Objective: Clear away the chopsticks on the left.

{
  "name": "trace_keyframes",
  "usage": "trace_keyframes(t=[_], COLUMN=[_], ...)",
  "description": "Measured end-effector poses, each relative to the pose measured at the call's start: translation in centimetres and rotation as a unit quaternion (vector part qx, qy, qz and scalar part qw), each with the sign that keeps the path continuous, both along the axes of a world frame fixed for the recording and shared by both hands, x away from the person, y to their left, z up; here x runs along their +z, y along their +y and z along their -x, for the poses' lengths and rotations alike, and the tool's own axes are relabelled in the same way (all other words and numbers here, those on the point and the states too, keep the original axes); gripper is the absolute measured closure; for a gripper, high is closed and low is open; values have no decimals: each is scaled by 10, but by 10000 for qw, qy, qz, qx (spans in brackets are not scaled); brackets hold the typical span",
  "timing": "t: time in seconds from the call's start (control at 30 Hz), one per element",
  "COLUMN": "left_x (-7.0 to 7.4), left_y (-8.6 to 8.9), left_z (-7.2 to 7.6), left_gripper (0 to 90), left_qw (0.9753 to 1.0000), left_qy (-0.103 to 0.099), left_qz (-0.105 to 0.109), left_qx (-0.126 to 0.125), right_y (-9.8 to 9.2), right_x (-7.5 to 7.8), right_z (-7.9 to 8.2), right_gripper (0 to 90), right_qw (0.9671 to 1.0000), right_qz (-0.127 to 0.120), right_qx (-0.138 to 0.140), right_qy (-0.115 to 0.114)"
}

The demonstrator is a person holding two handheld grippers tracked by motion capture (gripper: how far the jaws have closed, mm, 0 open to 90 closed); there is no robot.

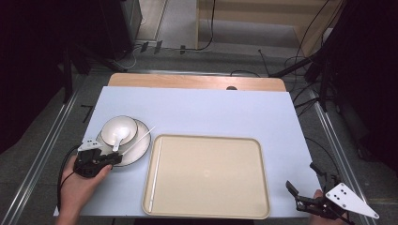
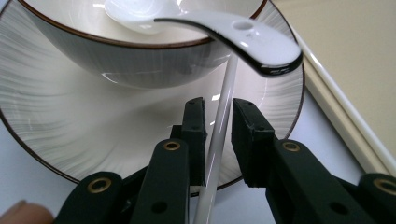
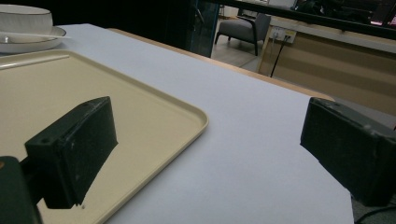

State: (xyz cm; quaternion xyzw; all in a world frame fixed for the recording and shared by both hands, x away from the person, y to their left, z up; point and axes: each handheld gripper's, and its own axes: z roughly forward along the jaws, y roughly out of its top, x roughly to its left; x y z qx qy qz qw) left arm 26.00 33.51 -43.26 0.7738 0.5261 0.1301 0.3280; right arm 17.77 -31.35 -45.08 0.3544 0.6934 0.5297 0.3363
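High view, lower left: the left gripper (image 1: 114,158) reaches low to the plate (image 1: 136,147), fingers (image 2: 198,135) slightly apart astride a white chopstick (image 2: 219,140) on its rim; right gripper (image 3: 205,154) gapes wide.

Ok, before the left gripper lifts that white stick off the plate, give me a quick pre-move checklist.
1. White chopstick between the left gripper jaws: ok.
2. Jaws closed on it: not ok, gaps on both sides.
3. Spoon handle overhangs the chopstick, may snag: not ok.
4. Bowl seated on plate: ok.
5. Tray has room; second chopstick along its left edge: ok.
6. Right gripper open, away from the dishes: ok.
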Motion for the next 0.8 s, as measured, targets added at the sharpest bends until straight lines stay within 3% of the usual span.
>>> trace_keyframes(t=[0.23, 0.3, 0.53, 0.8], left_x=[-1, 0, 7, 13], left_y=[-5, -6, -12, -30], left_z=[0, 0, 3, 8], left_gripper=[848, 851, 853, 854], left_qw=[9996, 9996, 9994, 9990], left_qy=[108, 109, 89, 33], left_qz=[64, -33, 104, 175], left_qx=[-271, -273, -303, -403], right_y=[0, 0, -1, -1], right_x=[0, 0, 0, 0], right_z=[0, 0, 0, 1], right_gripper=[37, 37, 37, 37], right_qw=[10000, 10000, 10000, 10000], right_qz=[-2, -5, -10, -4], right_qx=[-3, -7, -8, -12], right_qy=[0, 3, -4, -8])
